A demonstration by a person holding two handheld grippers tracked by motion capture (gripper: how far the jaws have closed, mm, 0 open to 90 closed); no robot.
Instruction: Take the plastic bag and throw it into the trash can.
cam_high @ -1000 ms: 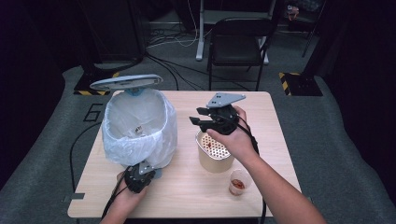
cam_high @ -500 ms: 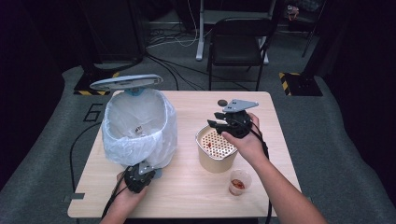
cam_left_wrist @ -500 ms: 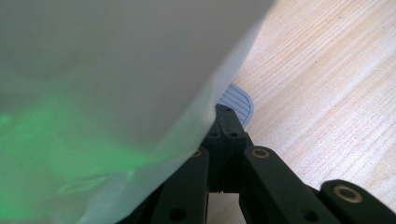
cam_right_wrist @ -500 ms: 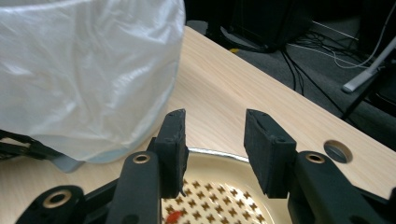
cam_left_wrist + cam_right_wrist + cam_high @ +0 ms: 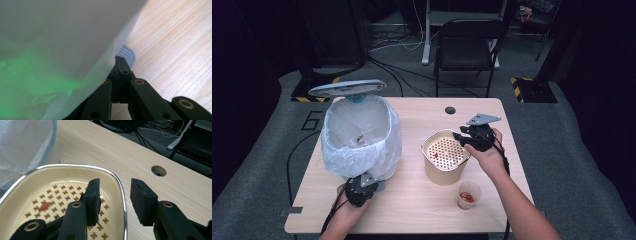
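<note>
Strainer pot [image 5: 446, 156], cream with a shiny metal rim and a holey tray inside, is sitting right of the middle of the high view; it looks stiff, smooth and light, so the thin rim is the best place to pinch. At the lower left, the left gripper [image 5: 360, 187] is staying shut at the foot of the bagged bin [image 5: 360, 134]. The right gripper [image 5: 113, 192] has been coming down to the pot, its jaws closing, one inside the rim and one outside, not pinching yet.
</note>
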